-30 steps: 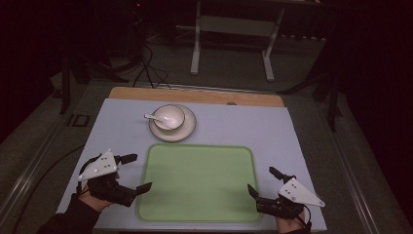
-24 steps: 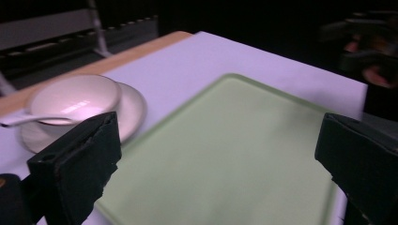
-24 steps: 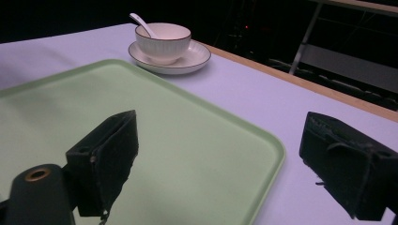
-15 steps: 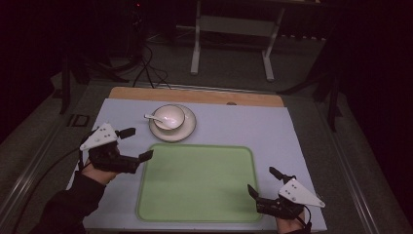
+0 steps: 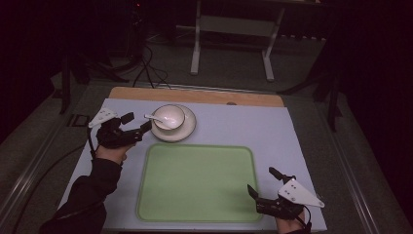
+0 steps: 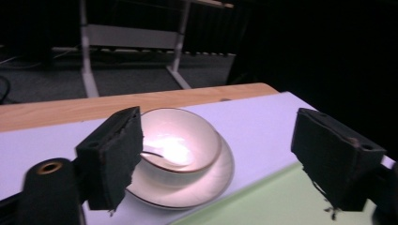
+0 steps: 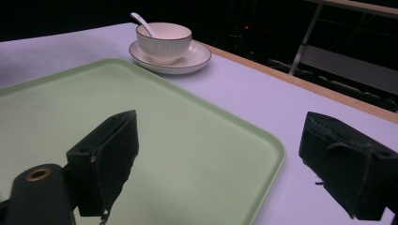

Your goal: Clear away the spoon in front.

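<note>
A white bowl (image 5: 170, 116) with a white spoon (image 5: 155, 118) in it sits on a white saucer (image 5: 187, 127) at the back left of the lavender table mat. My left gripper (image 5: 138, 122) is open just left of the saucer. Its pads (image 6: 112, 157) frame the bowl (image 6: 180, 140) and saucer (image 6: 197, 185) without touching them. A pale green tray (image 5: 197, 183) lies in the middle, with nothing on it. My right gripper (image 5: 262, 181) stands open over the tray's front right corner. Its jaws are spread above the tray (image 7: 155, 122), and the bowl (image 7: 164, 40) is far ahead.
A bare wooden strip (image 5: 195, 95) runs along the table's back edge. Beyond it on the dark floor stand a metal frame (image 5: 229, 29) and cables (image 5: 146, 63). Open mat (image 5: 243, 124) lies right of the saucer.
My left gripper has moved from the tray's front left side away from the person and to the right, up to the saucer. The right gripper has stayed put.
</note>
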Available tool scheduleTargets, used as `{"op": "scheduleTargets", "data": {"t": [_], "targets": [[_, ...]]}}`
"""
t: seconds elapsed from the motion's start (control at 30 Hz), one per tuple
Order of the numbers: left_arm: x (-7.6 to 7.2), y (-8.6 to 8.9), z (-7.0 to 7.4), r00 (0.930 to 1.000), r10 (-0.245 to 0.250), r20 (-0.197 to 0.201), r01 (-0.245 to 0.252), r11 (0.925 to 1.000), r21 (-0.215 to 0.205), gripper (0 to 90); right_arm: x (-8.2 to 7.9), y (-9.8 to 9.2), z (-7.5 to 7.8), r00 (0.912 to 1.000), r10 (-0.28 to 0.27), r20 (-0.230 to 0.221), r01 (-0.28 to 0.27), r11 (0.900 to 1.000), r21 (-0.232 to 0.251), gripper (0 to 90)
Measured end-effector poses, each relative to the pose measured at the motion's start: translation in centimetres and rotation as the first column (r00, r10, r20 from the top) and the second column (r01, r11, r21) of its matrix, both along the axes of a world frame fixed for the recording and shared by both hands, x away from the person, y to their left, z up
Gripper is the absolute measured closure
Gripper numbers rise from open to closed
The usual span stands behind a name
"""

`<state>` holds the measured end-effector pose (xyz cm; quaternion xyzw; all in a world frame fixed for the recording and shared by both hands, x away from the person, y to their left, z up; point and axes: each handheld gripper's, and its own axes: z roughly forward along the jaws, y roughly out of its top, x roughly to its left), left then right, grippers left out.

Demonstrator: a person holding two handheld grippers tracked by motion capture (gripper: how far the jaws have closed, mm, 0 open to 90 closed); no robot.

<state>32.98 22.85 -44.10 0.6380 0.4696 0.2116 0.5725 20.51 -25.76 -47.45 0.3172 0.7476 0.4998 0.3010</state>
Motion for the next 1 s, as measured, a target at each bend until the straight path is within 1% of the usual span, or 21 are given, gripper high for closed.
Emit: {"op": "scheduleTargets", "data": {"t": [0.03, 0.07, 0.1, 0.13, 0.23, 0.27, 0.37, 0.4, 0.47, 0.5, 0.6, 0.67, 0.7, 0.77, 0.87, 0.9, 0.93, 0.97, 1.0], "targets": [[0.3, 0.1, -0.3, 0.9999, 0.014, -0.002, -0.014, 0.9999, -0.004, 19.6, 0.0, 0.0, 0.0, 1.0, -0.001, 0.001, 0.001, 1.0, 0.001, 12.1], [0.5, 0.2, -0.5, 0.9997, 0.025, -0.005, -0.025, 0.9995, -0.02, 21.1, 0.0, 0.0, 0.0, 1.0, -0.002, 0.001, 0.002, 1.0, 0.001, 12.1], [0.8, 0.4, -0.8, 0.9995, 0.03, -0.014, -0.03, 0.9985, -0.046, 23.2, 0.0, 0.0, 0.0, 1.0, -0.001, -0.001, 0.001, 1.0, 0.002, 12.1], [1.1, 0.5, -1.1, 0.9989, 0.041, -0.022, -0.042, 0.9966, -0.07, 24.7, 0.0, 0.0, 0.0, 1.0, -0.001, -0.002, 0.001, 1.0, 0.002, 12.1], [1.8, 0.7, -2.0, 0.9966, 0.067, -0.047, -0.073, 0.9904, -0.117, 27.6, 0.0, 0.0, 0.0, 1.0, 0.0, -0.001, 0.0, 1.0, 0.001, 12.1], [2.1, 0.6, -2.5, 0.9951, 0.079, -0.059, -0.086, 0.9887, -0.123, 27.6, 0.0, 0.0, 0.0, 1.0, 0.0, 0.0, 0.0, 1.0, 0.0, 12.1], [2.7, 0.6, -3.3, 0.993, 0.091, -0.075, -0.101, 0.9847, -0.142, 27.7, 0.0, -0.1, 0.0, 1.0, 0.0, -0.001, 0.0, 1.0, 0.002, 12.1], [2.9, 0.6, -3.5, 0.992, 0.097, -0.081, -0.108, 0.9821, -0.154, 27.6, 0.0, -0.1, 0.0, 1.0, 0.0, -0.001, 0.0, 1.0, 0.002, 12.1], [2.9, 0.6, -3.5, 0.992, 0.097, -0.081, -0.108, 0.9821, -0.154, 27.6, 0.0, -0.1, 0.0, 1.0, 0.0, -0.002, 0.0, 1.0, 0.002, 12.1], [3.6, 0.7, -4.6, 0.9861, 0.122, -0.113, -0.142, 0.9706, -0.194, 27.7, 0.1, -0.1, 0.0, 1.0, 0.0, -0.003, 0.0, 1.0, 0.003, 12.1], [4.3, 0.7, -5.3, 0.9789, 0.152, -0.136, -0.179, 0.96, -0.215, 27.7, 0.1, 0.0, -0.1, 1.0, 0.002, -0.003, -0.002, 1.0, -0.001, 12.1], [4.7, 0.7, -5.8, 0.9719, 0.175, -0.158, -0.207, 0.9522, -0.224, 29.7, 0.1, 0.0, -0.1, 1.0, 0.002, -0.002, -0.002, 1.0, -0.004, 12.1], [4.9, 0.7, -6.0, 0.9691, 0.18, -0.168, -0.217, 0.9468, -0.237, 29.7, 0.1, 0.0, -0.1, 1.0, 0.001, -0.002, -0.001, 1.0, -0.004, 12.1], [5.3, 0.7, -6.5, 0.9616, 0.194, -0.194, -0.242, 0.9332, -0.266, 30.2, 0.1, 0.0, -0.1, 1.0, 0.002, -0.005, -0.002, 1.0, -0.002, 12.1], [5.8, 0.6, -7.1, 0.9546, 0.199, -0.221, -0.259, 0.9223, -0.287, 31.3, 0.1, 0.0, -0.1, 0.9999, 0.001, -0.01, -0.001, 1.0, 0.001, 12.1], [5.9, 0.6, -7.3, 0.952, 0.203, -0.229, -0.267, 0.9161, -0.299, 32.0, 0.1, 0.0, -0.1, 1.0, 0.002, -0.01, -0.002, 1.0, -0.001, 12.1], [6.1, 0.5, -7.4, 0.9492, 0.206, -0.237, -0.275, 0.9118, -0.305, 34.2, 0.1, 0.0, -0.1, 1.0, 0.002, -0.009, -0.002, 1.0, -0.002, 12.2], [6.2, 0.5, -7.6, 0.9468, 0.213, -0.241, -0.284, 0.9053, -0.315, 34.7, 0.1, 0.0, -0.1, 1.0, 0.004, -0.007, -0.004, 1.0, -0.003, 12.1], [6.3, 0.5, -7.7, 0.9452, 0.215, -0.246, -0.29, 0.8986, -0.329, 37.4, 0.1, 0.0, -0.1, 1.0, 0.003, -0.008, -0.003, 1.0, -0.002, 12.2]]}}
